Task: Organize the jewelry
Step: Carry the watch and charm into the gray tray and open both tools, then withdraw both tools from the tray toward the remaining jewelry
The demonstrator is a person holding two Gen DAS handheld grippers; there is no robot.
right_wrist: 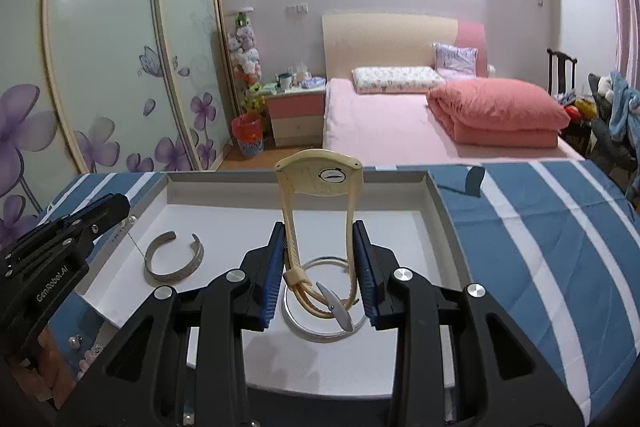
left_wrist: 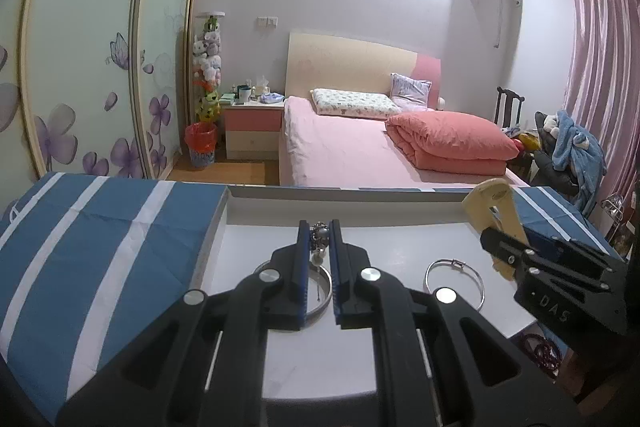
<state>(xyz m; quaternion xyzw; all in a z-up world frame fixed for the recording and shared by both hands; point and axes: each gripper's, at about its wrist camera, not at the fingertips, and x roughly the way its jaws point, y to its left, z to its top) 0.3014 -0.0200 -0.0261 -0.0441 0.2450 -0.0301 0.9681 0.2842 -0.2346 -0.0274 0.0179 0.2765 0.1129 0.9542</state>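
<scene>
My left gripper (left_wrist: 320, 231) is shut on a beaded silver earring (left_wrist: 319, 233) with a pearl drop and thin chain, held over the white tray (left_wrist: 256, 201). My right gripper (right_wrist: 319, 231) is shut on the strap of a cream wristwatch (right_wrist: 320, 175), its back facing the camera, above a thin round silver bangle (right_wrist: 324, 337). That bangle shows in the left wrist view (left_wrist: 456, 277). An open silver cuff bracelet (right_wrist: 174, 261) lies in the tray at left, partly hidden below my left fingers (left_wrist: 320, 301). The right gripper shows in the left wrist view (left_wrist: 504, 239).
The tray sits on a blue and white striped cloth (left_wrist: 92, 251). Dark red beads (left_wrist: 540, 347) lie off the tray's right corner. Small pearl earrings (right_wrist: 86, 347) lie on the brown surface at lower left. A bed (right_wrist: 400, 119) and wardrobe (left_wrist: 88, 67) stand behind.
</scene>
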